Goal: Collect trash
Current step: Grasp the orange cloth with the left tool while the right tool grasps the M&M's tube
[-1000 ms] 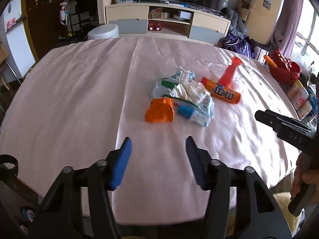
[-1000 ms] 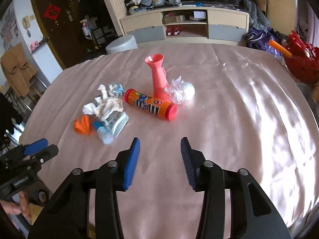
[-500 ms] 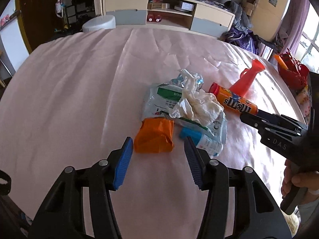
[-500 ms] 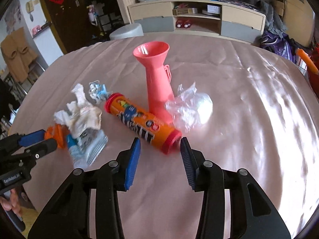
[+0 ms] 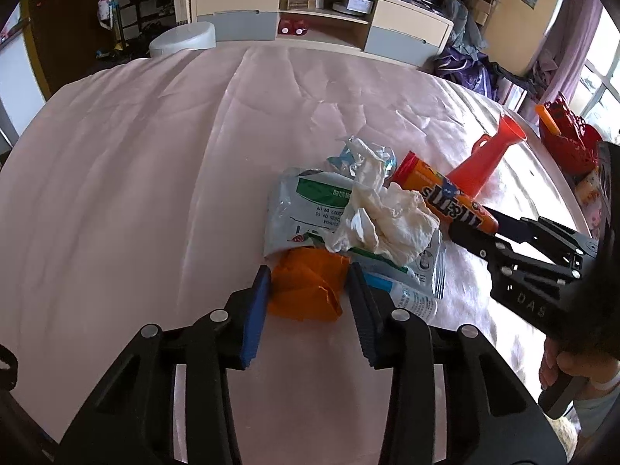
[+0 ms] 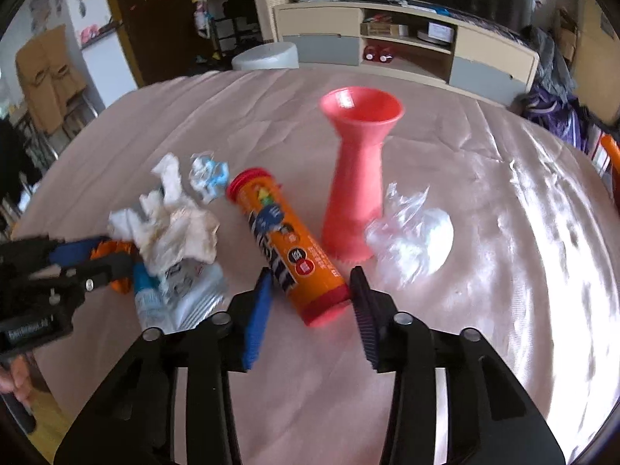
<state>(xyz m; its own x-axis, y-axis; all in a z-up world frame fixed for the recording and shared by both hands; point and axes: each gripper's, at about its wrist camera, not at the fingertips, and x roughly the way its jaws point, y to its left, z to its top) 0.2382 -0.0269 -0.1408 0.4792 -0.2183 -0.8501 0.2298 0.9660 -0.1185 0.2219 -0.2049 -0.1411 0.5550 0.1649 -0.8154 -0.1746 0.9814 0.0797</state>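
Two grippers work the trash pile: the left gripper point(image 5: 308, 294) has its jaws spread around the orange wrapper point(image 5: 306, 290), ready to pinch it off the desk point(image 5: 116, 193). Right of it, the right gripper point(image 6: 310, 302) straddles the near end of the candy tube point(image 6: 290, 244), jaws likewise apart, probably lined up across it for a grip.
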